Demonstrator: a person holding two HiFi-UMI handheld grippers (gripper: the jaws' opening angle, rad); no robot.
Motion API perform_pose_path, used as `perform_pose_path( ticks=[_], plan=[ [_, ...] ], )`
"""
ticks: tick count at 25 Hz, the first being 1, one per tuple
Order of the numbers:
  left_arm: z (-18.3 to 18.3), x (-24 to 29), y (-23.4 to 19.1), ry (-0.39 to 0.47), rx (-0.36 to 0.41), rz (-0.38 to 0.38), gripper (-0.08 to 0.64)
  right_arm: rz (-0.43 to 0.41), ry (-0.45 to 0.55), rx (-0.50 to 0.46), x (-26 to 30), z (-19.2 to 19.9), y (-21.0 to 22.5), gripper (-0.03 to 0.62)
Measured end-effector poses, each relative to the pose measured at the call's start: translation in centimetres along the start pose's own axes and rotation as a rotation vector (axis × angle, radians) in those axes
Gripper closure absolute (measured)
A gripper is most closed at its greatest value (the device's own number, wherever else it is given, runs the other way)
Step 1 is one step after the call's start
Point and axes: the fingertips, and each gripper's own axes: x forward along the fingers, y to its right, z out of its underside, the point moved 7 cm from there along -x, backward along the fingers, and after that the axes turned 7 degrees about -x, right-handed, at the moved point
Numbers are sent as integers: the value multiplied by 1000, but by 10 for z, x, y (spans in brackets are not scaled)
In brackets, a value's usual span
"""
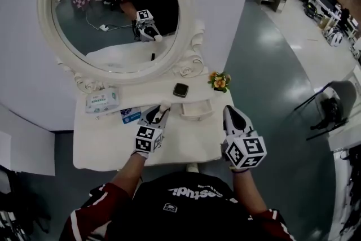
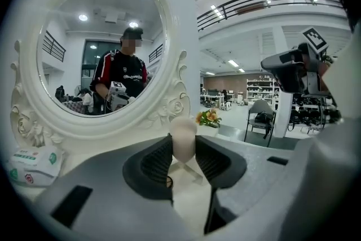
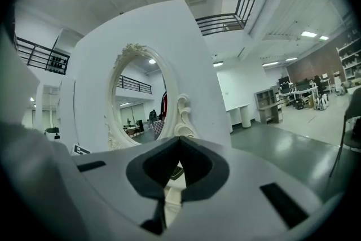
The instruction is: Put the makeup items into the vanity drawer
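Pale rounded item (image 2: 183, 134) in left gripper (image 2: 183, 148): lower part was hidden between the pads, kind not determinable. Blue-and-white packet (image 1: 130, 115) was partly covered by that gripper; its print was too small to read. Right gripper (image 3: 180, 141) body blocked most of the tabletop (image 1: 101, 144). A dark flat item (image 3: 176, 172) showed only as a sliver.

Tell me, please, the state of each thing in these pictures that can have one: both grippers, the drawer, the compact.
Left gripper: shut on the beige item.
Right gripper: shut, nothing between the jaws.
Drawer: pulled open.
Compact: closed, lying flat.
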Motion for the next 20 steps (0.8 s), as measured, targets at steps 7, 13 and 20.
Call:
perform_pose_path(
  ticks=[7, 13, 20],
  plan=[
    [5, 31, 25, -25, 6, 79, 431, 32, -43, 10, -10, 12, 11, 588],
    [16, 58, 44, -59, 17, 129, 431, 37, -76, 21, -12, 24, 19, 588],
    [23, 81, 59, -96, 19, 168, 431, 33, -97, 24, -11, 28, 25, 588]
  ],
)
